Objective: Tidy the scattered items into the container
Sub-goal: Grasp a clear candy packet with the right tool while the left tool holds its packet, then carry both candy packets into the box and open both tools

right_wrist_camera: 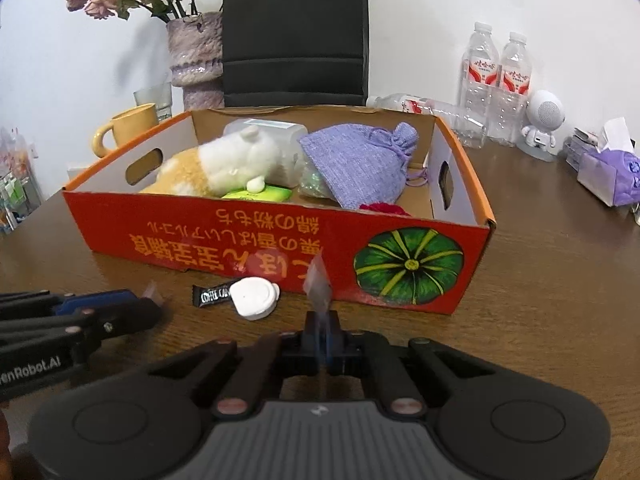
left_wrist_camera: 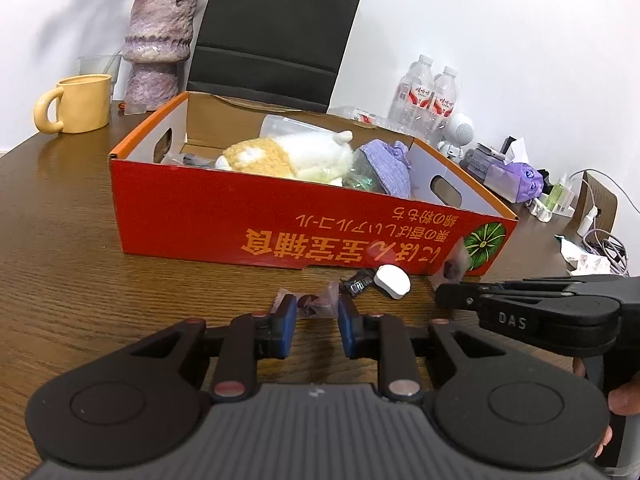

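Note:
An orange-red cardboard box (left_wrist_camera: 200, 208) (right_wrist_camera: 160, 232) with a pumpkin picture holds a plush toy (right_wrist_camera: 224, 168), a purple knitted pouch (right_wrist_camera: 356, 160) and other items. In front of it on the table, my left gripper (left_wrist_camera: 317, 308) (right_wrist_camera: 154, 312) is shut on a clear-wrapped dark red candy (left_wrist_camera: 316, 302). My right gripper (right_wrist_camera: 322, 324) (left_wrist_camera: 440, 294) is shut on the clear wrapper of another candy (right_wrist_camera: 318, 284) (left_wrist_camera: 454, 264), which sticks up against the box front. A black snack bar (right_wrist_camera: 210, 294) (left_wrist_camera: 358, 282) and a white round object (right_wrist_camera: 254, 298) (left_wrist_camera: 392, 280) lie between the two grippers.
Behind the box stand a yellow mug (left_wrist_camera: 80, 104), a purple vase (left_wrist_camera: 158, 44), a black bag (right_wrist_camera: 294, 32) and water bottles (right_wrist_camera: 496, 76). A white robot figure (right_wrist_camera: 542, 124), a tissue pack (right_wrist_camera: 608, 172) and cables (left_wrist_camera: 600, 240) crowd the right side.

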Action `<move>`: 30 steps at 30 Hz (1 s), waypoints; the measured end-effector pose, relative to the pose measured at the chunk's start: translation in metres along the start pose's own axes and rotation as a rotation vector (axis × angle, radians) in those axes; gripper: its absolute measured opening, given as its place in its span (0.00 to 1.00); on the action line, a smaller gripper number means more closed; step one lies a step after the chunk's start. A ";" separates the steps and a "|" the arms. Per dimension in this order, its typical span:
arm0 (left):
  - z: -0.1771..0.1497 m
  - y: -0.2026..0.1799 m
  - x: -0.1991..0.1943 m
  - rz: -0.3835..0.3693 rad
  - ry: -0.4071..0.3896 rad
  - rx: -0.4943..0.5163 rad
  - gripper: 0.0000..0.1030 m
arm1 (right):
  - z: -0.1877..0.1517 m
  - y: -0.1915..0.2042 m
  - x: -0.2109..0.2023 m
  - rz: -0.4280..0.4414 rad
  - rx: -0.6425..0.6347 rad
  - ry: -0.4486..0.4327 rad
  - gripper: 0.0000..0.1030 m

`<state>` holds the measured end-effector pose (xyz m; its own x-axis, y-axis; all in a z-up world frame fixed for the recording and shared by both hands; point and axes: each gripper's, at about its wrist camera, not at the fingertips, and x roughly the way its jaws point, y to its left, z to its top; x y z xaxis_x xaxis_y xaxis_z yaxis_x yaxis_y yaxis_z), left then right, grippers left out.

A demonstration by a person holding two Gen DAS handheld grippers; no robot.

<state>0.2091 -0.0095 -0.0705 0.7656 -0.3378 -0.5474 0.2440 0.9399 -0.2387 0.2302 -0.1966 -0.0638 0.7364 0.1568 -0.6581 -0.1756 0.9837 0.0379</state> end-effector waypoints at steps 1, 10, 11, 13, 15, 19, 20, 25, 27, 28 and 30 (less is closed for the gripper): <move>0.000 0.000 -0.002 0.002 -0.003 0.001 0.21 | -0.001 0.000 -0.003 0.002 0.002 -0.005 0.02; 0.009 -0.006 -0.047 -0.009 -0.113 0.033 0.16 | 0.000 -0.003 -0.060 0.043 0.005 -0.105 0.02; 0.012 -0.008 -0.053 -0.009 -0.127 0.039 0.15 | 0.003 -0.004 -0.066 0.049 0.007 -0.119 0.02; 0.017 -0.009 -0.060 -0.002 -0.149 0.053 0.15 | 0.009 -0.005 -0.077 0.058 0.011 -0.148 0.02; 0.020 -0.011 -0.058 0.006 -0.124 0.071 0.26 | 0.012 -0.005 -0.084 0.060 0.010 -0.169 0.02; 0.016 -0.012 -0.027 0.046 -0.012 0.117 0.49 | 0.010 -0.003 -0.082 0.068 0.008 -0.160 0.02; 0.014 -0.013 -0.018 0.067 0.011 0.129 0.49 | 0.008 -0.003 -0.079 0.070 0.011 -0.149 0.02; 0.010 -0.007 0.015 0.101 0.073 0.141 0.45 | -0.001 -0.006 -0.066 0.079 0.028 -0.107 0.02; 0.009 -0.009 0.015 0.089 0.074 0.161 0.19 | -0.002 -0.007 -0.065 0.077 0.029 -0.107 0.02; 0.009 -0.010 0.013 0.090 0.074 0.167 0.16 | -0.001 -0.007 -0.064 0.077 0.032 -0.108 0.02; 0.007 -0.013 0.007 0.100 0.052 0.186 0.12 | 0.001 -0.009 -0.062 0.081 0.038 -0.109 0.02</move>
<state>0.2159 -0.0234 -0.0656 0.7610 -0.2395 -0.6029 0.2774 0.9602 -0.0314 0.1863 -0.2147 -0.0228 0.7878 0.2424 -0.5663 -0.2142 0.9697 0.1172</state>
